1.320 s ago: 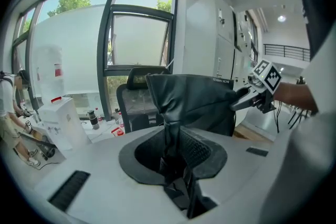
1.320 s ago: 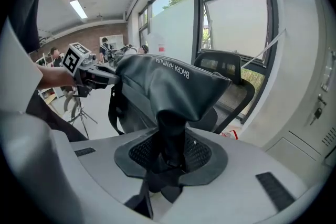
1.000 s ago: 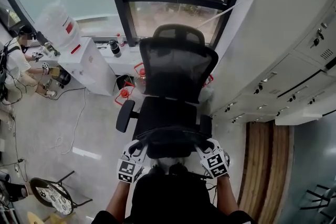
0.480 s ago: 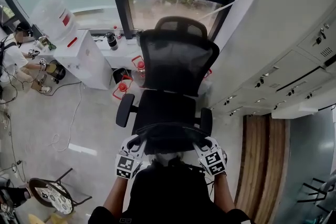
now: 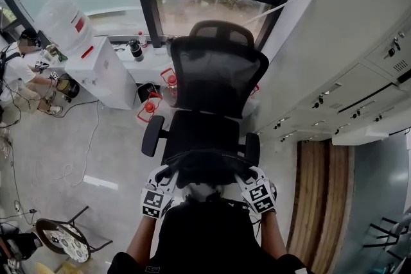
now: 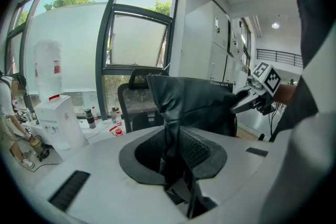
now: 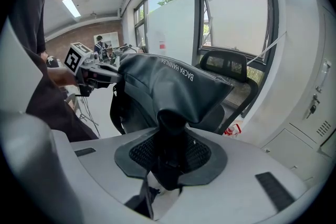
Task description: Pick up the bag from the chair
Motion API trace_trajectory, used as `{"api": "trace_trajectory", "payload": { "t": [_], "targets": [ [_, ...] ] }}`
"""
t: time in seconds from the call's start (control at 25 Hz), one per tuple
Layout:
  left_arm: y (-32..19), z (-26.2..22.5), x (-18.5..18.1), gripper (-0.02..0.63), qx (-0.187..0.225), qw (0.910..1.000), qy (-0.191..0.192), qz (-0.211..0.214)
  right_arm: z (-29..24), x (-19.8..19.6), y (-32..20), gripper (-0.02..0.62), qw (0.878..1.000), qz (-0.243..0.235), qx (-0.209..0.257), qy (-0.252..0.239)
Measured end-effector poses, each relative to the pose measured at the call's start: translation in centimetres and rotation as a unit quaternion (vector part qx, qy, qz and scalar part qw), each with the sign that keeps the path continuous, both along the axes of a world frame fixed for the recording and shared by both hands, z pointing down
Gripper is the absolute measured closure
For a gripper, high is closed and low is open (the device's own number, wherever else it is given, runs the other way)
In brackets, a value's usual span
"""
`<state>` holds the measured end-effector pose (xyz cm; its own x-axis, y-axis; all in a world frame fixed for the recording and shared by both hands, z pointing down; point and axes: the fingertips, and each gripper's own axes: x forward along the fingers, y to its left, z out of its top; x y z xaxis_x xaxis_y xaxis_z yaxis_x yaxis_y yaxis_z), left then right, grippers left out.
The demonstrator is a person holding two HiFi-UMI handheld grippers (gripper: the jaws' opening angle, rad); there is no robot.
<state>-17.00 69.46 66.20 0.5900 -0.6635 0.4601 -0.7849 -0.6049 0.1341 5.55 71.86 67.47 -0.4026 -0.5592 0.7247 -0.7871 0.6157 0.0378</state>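
A black leather bag [image 5: 207,167] hangs between my two grippers, held up just in front of the black mesh office chair [image 5: 215,83]. My left gripper [image 5: 164,181] is shut on the bag's left end [image 6: 169,113], its fabric pinched between the jaws. My right gripper [image 5: 247,180] is shut on the bag's right end [image 7: 170,128]. In the left gripper view the bag [image 6: 199,105] spreads across to the right gripper [image 6: 257,97]. In the right gripper view the bag [image 7: 168,84] runs to the left gripper [image 7: 92,68]. The chair's seat [image 5: 199,131] lies bare behind the bag.
A white water dispenser [image 5: 96,64] with a jug stands left of the chair. Red containers [image 5: 149,107] sit on the floor by the window. White lockers [image 5: 359,74] line the right wall. A person [image 5: 16,70] crouches at far left. A small stool [image 5: 61,237] stands at bottom left.
The head view shifted slightly from one second ago. Both grippers stay shut on the bag, which sits a little nearer my body and above the seat's front edge.
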Motion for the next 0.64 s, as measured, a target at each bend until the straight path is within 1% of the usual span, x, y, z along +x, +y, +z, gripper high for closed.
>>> {"api": "trace_trajectory", "payload": {
  "t": [0.64],
  "targets": [
    [0.21, -0.04, 0.36, 0.532, 0.001, 1.0000, 0.000, -0.007, 0.05, 0.30, 0.04, 0.491, 1.000, -0.011, -0.002, 0.001]
  ]
}}
